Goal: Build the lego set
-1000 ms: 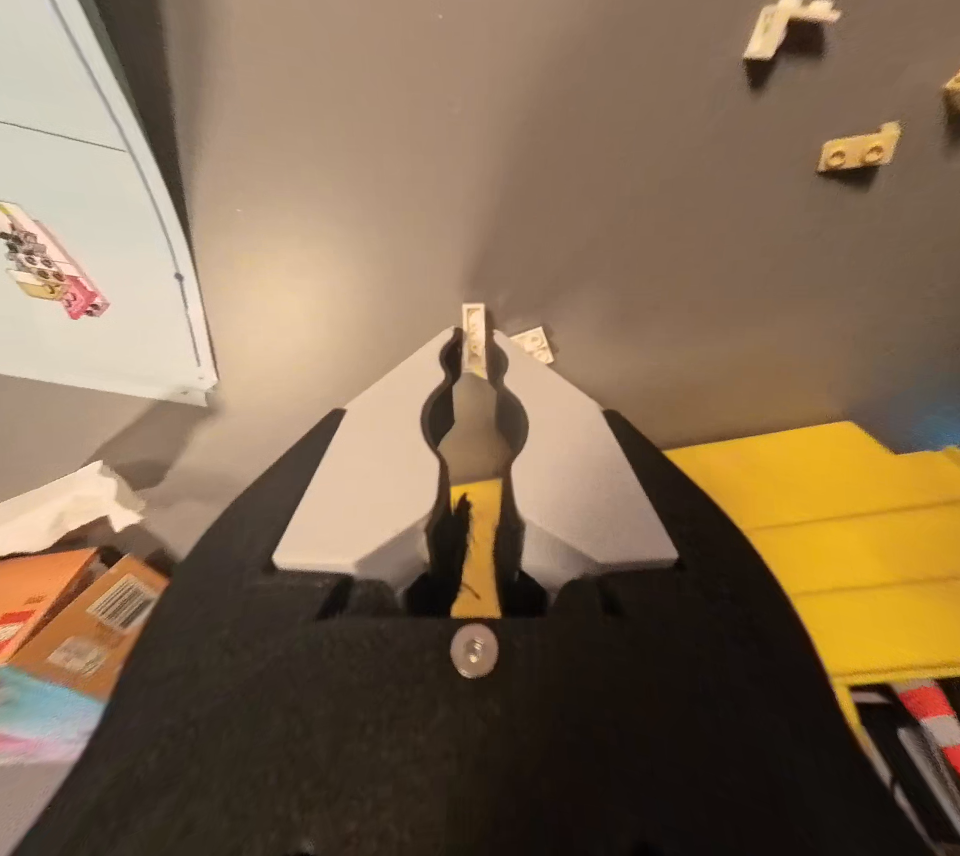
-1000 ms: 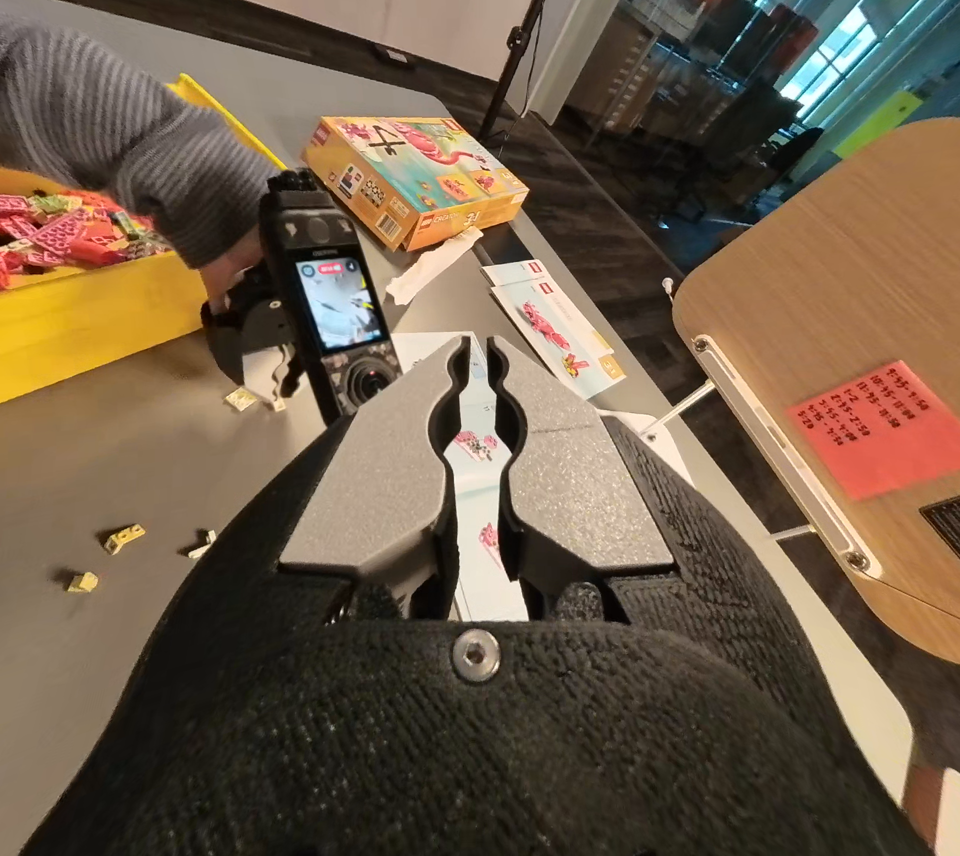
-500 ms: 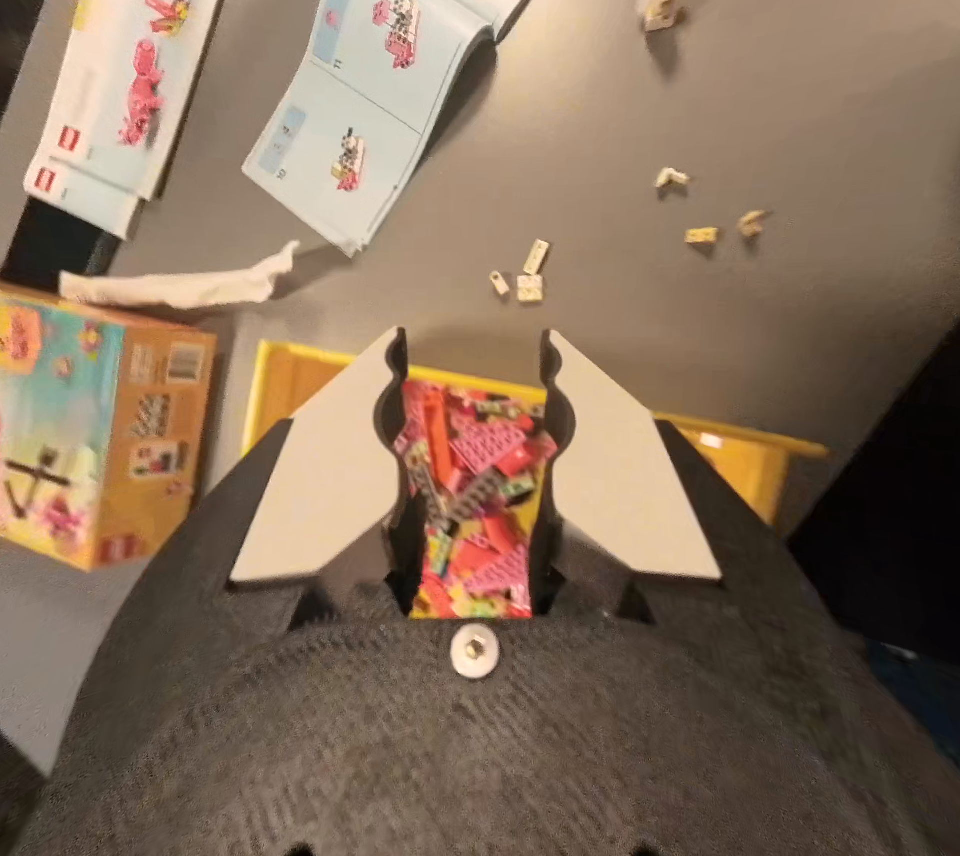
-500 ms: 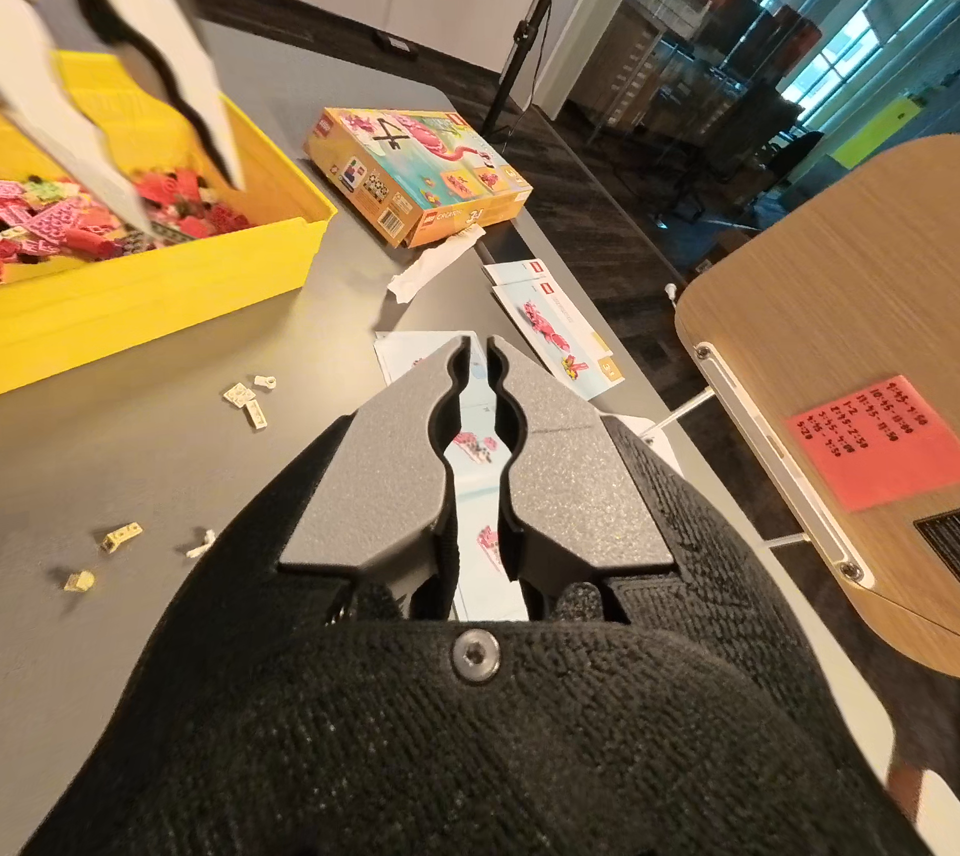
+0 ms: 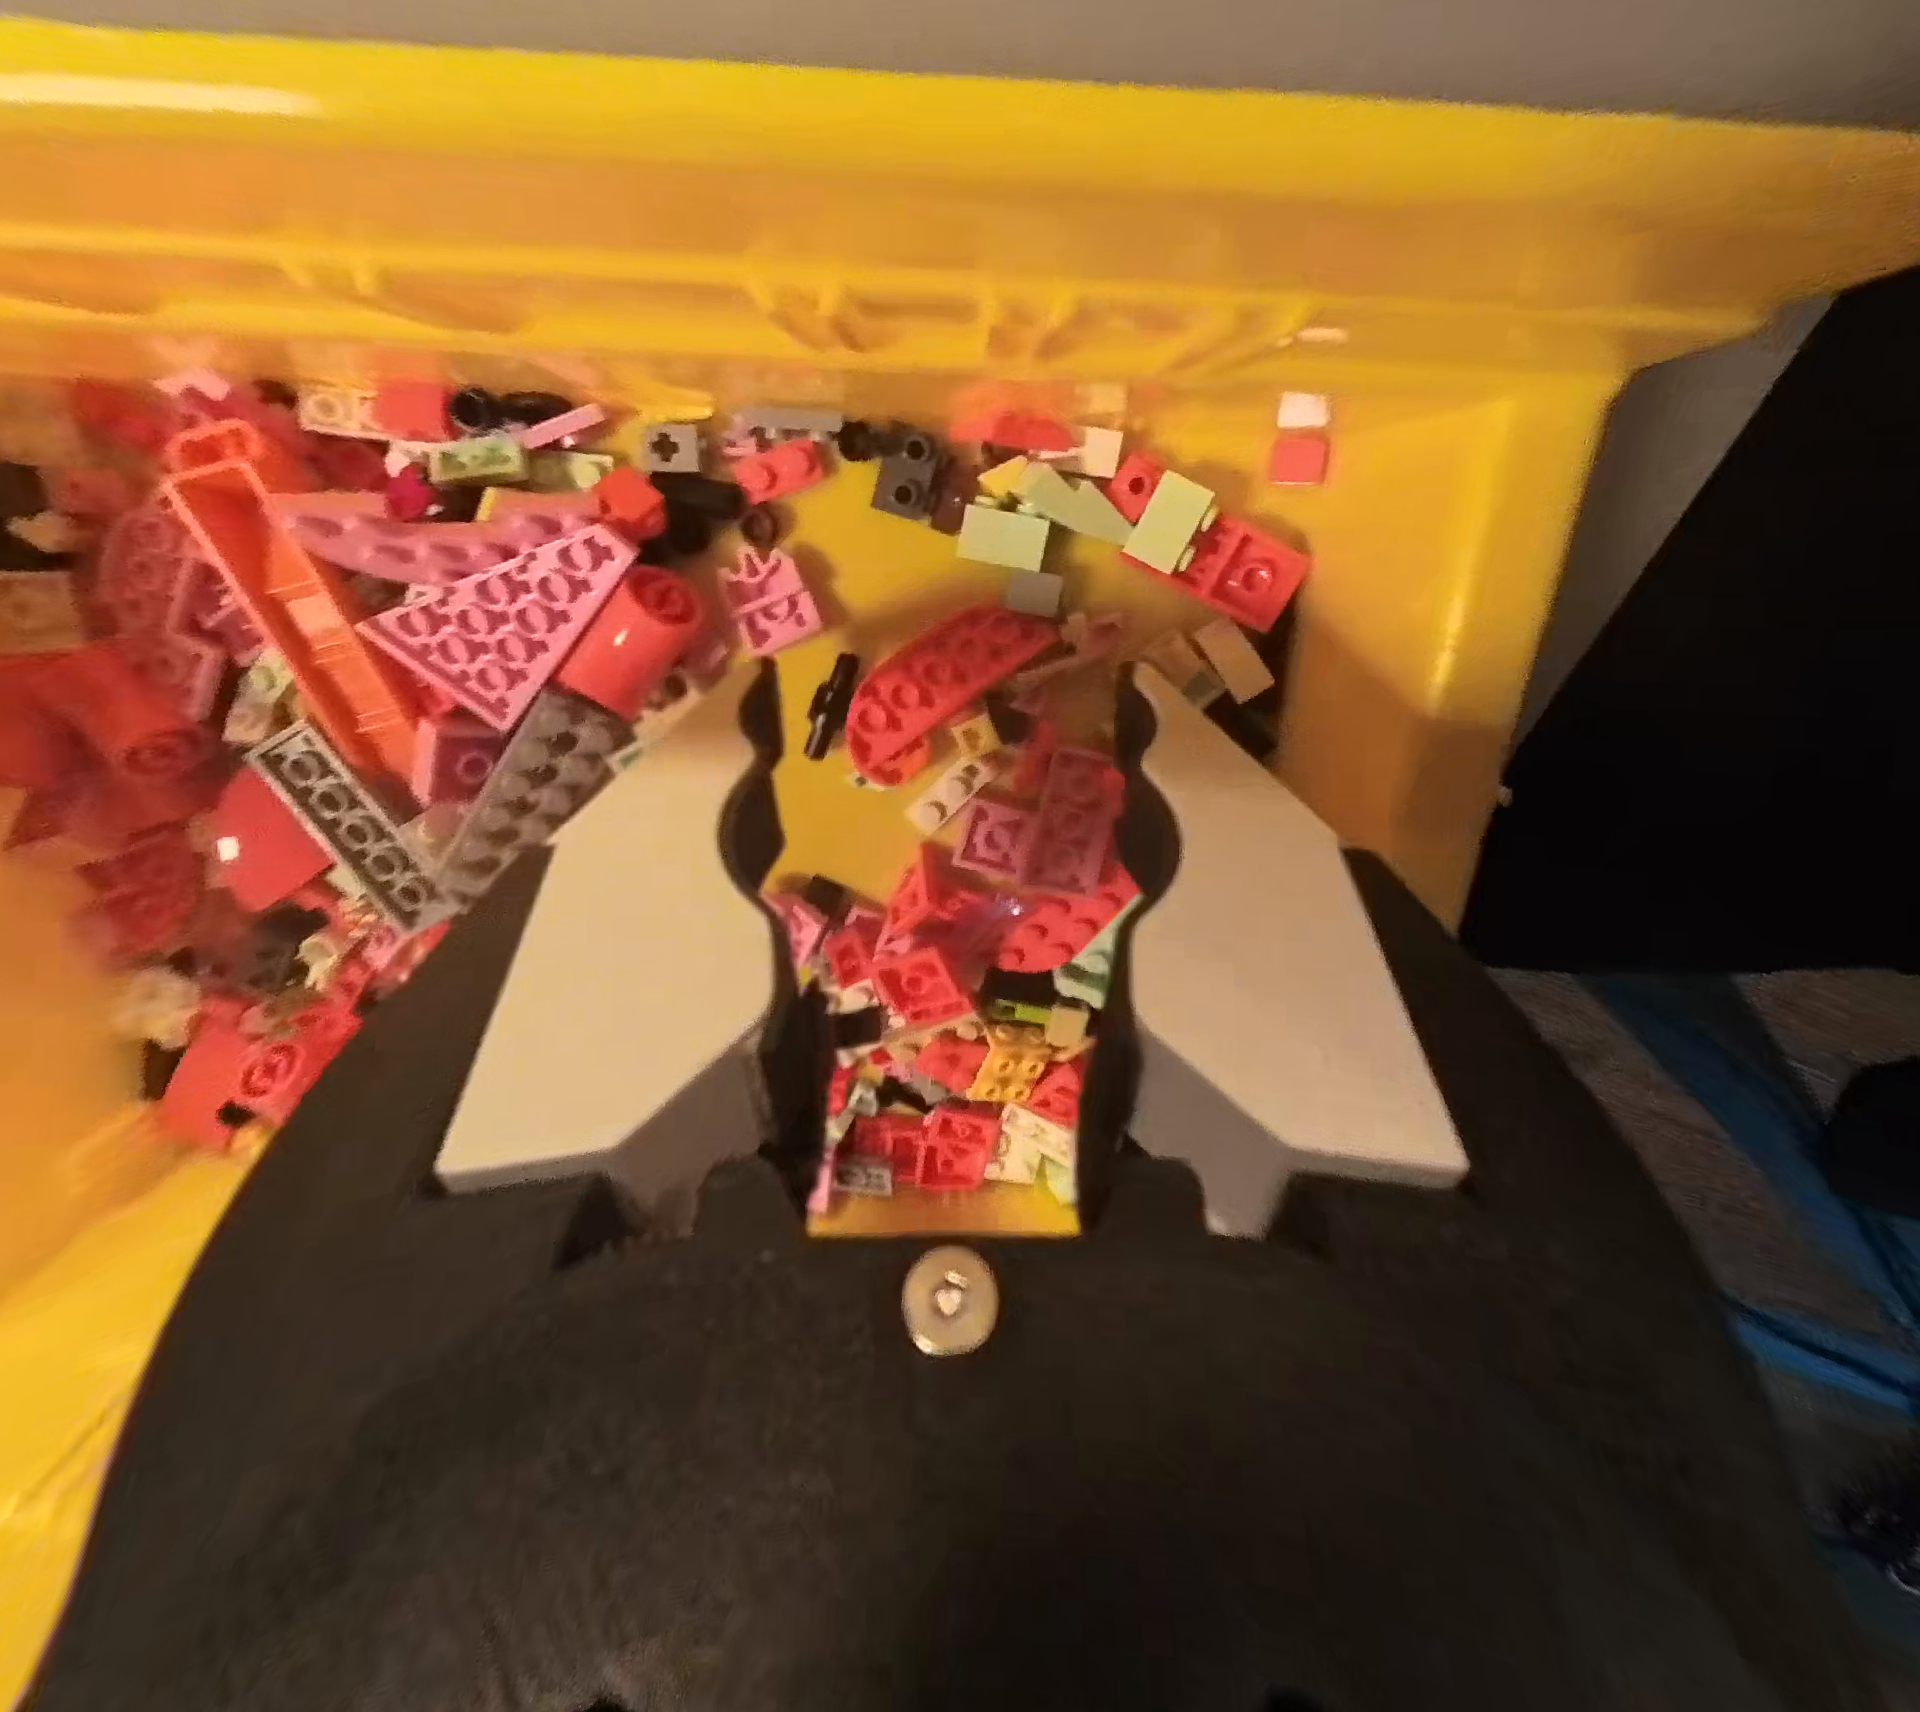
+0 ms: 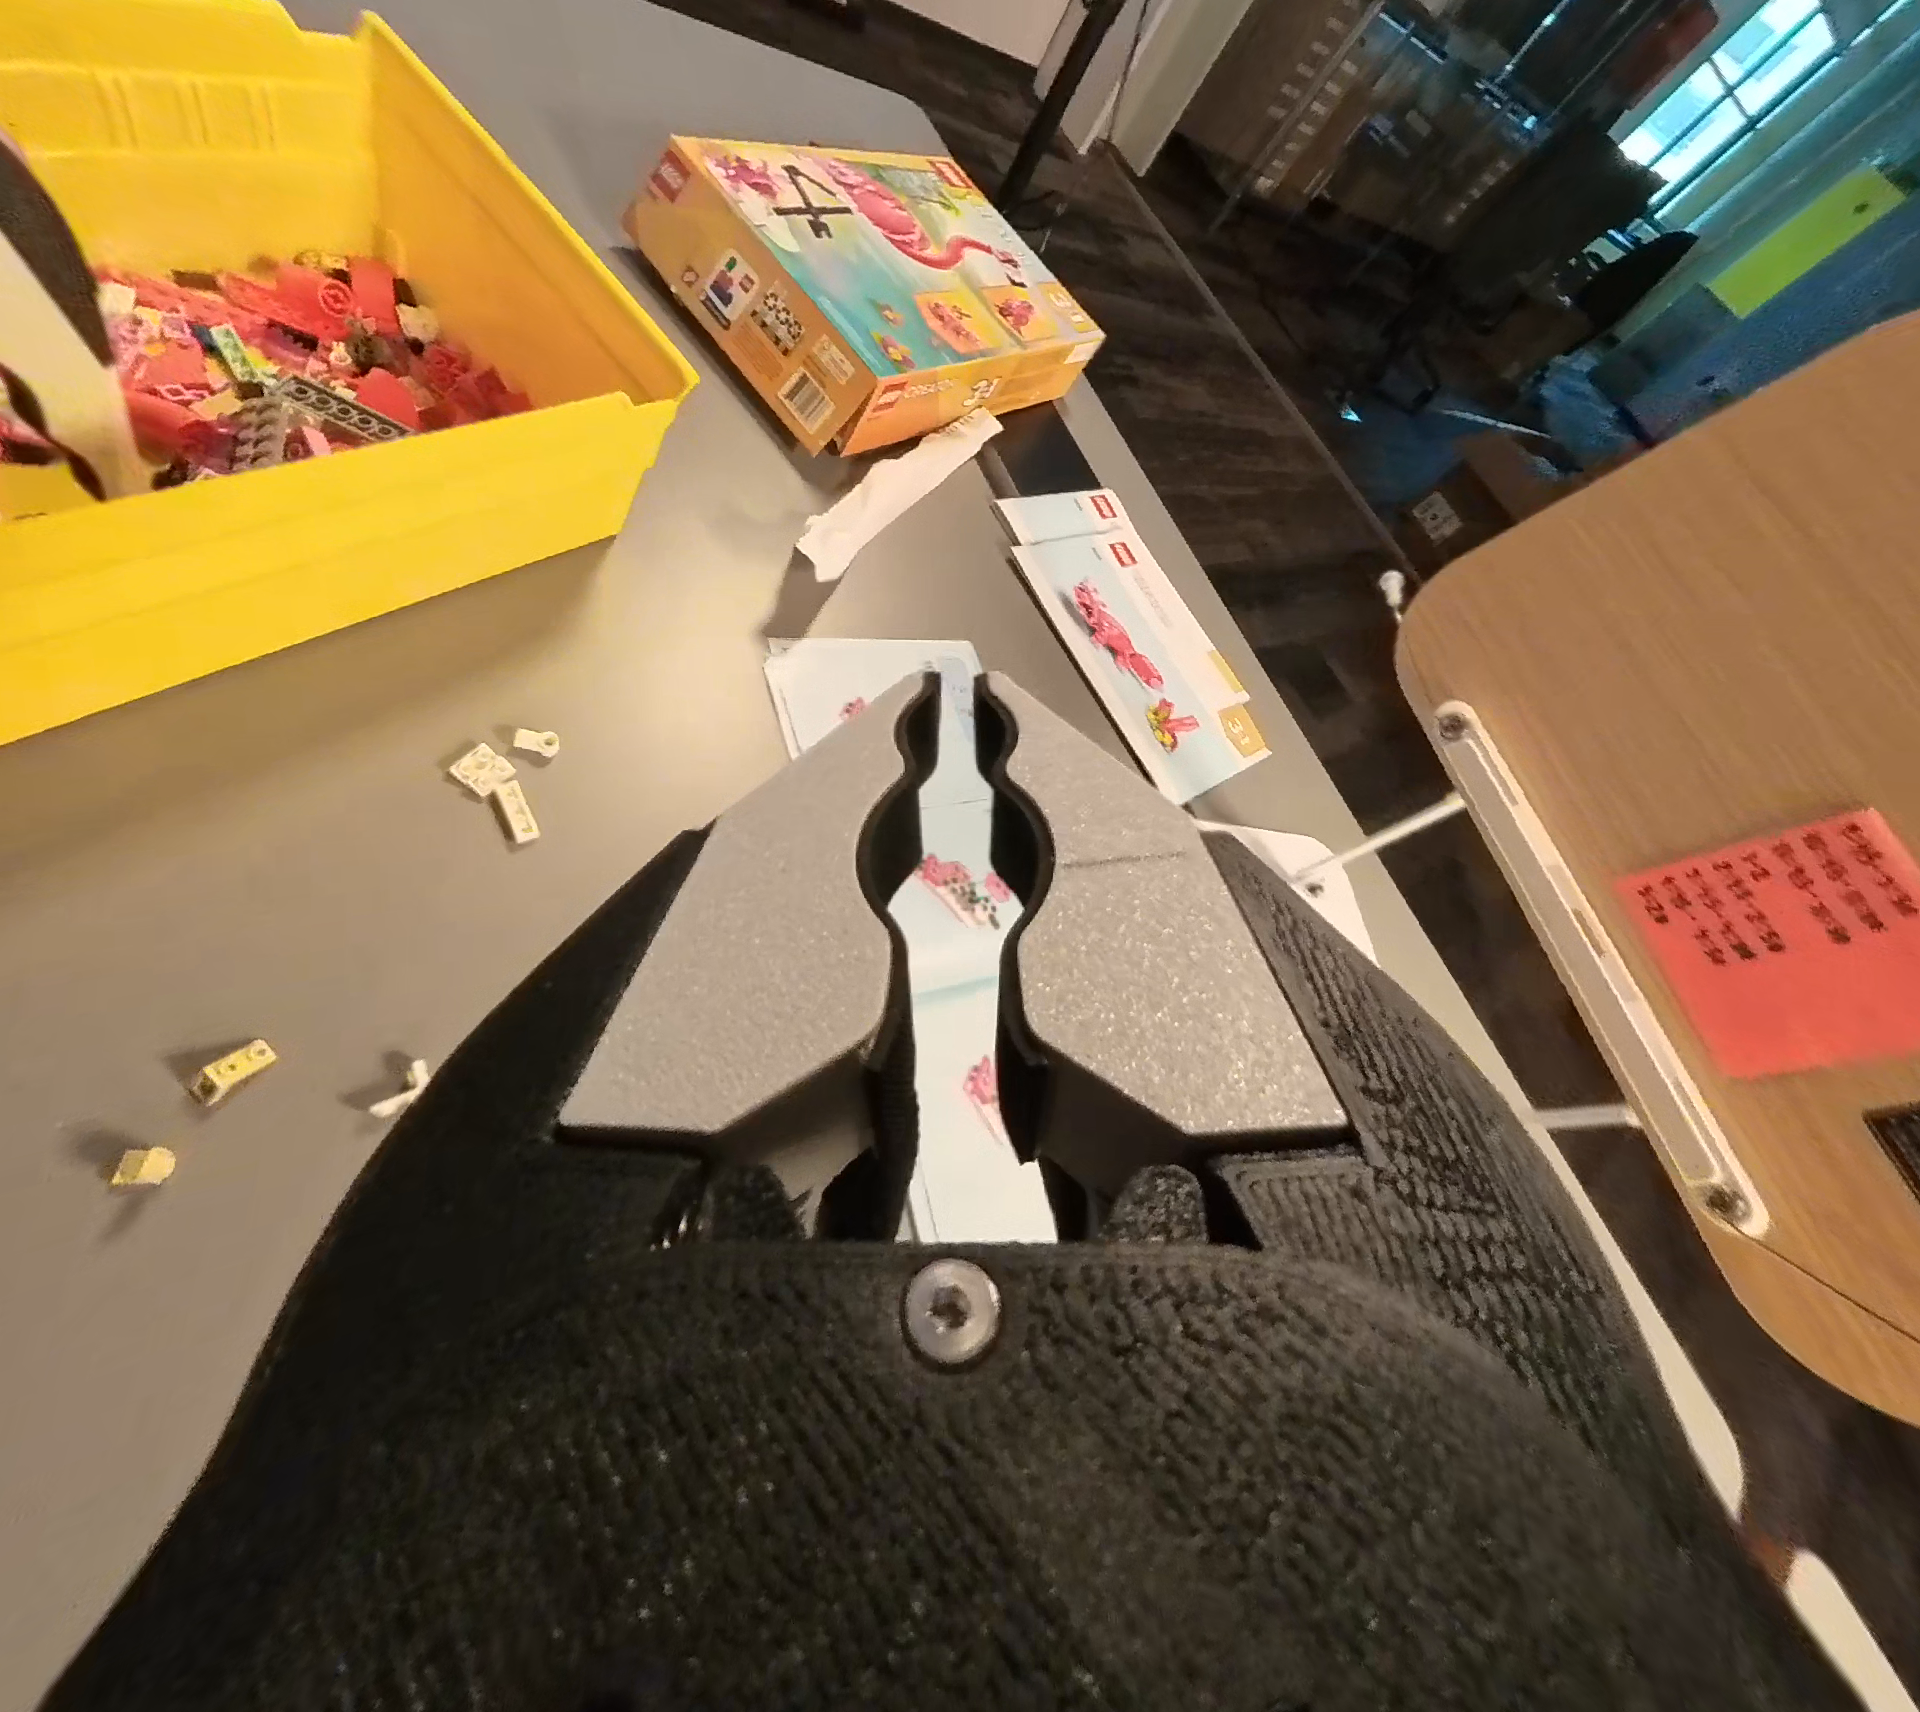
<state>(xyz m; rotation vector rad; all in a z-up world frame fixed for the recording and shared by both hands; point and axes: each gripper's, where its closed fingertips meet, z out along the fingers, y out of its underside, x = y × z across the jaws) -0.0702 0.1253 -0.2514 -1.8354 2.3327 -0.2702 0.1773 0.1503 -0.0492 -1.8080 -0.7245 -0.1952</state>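
the left gripper hangs open and empty over the loose bricks in the yellow bin; the right gripper is nearly closed, gripping nothing, above an open booklet.

Yellow bin of pink, red bricks

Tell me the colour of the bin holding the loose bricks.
Bright yellow bin; it shows best in the right wrist view.

Unquoted print: toy box, booklets, red note
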